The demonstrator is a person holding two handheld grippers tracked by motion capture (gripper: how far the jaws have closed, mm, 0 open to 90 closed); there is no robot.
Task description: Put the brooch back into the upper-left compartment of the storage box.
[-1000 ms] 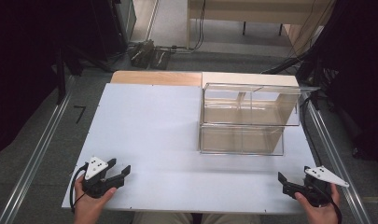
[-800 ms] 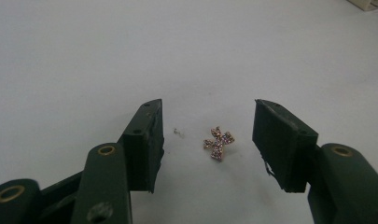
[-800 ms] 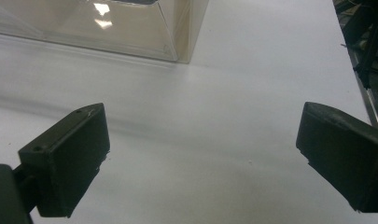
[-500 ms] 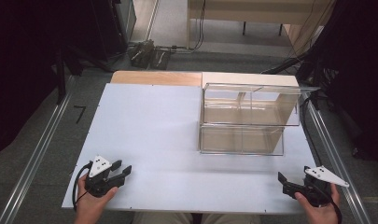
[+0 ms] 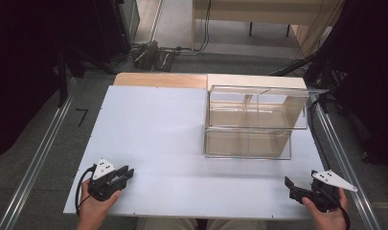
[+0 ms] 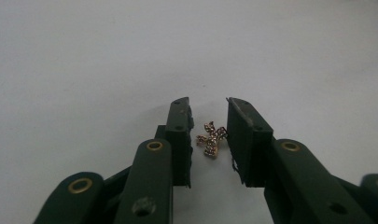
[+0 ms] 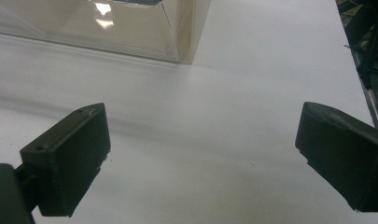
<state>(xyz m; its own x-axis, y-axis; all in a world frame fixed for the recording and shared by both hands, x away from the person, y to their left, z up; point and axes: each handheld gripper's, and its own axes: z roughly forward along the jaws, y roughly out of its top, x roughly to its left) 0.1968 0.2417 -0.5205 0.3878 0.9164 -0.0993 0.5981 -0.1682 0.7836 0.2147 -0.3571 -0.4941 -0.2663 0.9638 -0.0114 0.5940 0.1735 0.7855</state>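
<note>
- Spreading across most of the high view, the white table (image 5: 148,129) is bare over its left and middle, which leaves both hands free room at the near edge.
- Standing on the far right part of the table, the clear box (image 5: 251,122) has two tiers, the lower one stepping out toward the person; it looks placed there as the likely place to put a small thing, though that is only a guess.
- Resting at the near right corner, the right gripper (image 5: 297,188) points left and toward the box, with its jaws spread wide and nothing between them. It seems parked while the other hand works.
- Sitting at the near left corner, the left gripper (image 5: 126,173) is low over the table. Its jaws have just been closing, and they now stand narrowly apart around the brooch.
- Lying flat on the table between those jaws, the small gold cross-shaped brooch (image 6: 211,139) has one arm touching or almost touching the right-hand pad, while a thin gap remains at the other pad. I judge the pinch not yet made.
- Comparing views: the high view gives the layout, with the box well apart from the left hand, but the brooch is too small to make out there. The left gripper view supplies the brooch and the gaps beside it. The right gripper view gives a close look at the box's near corner (image 7: 177,32) and the bare table between its own jaws.
</note>
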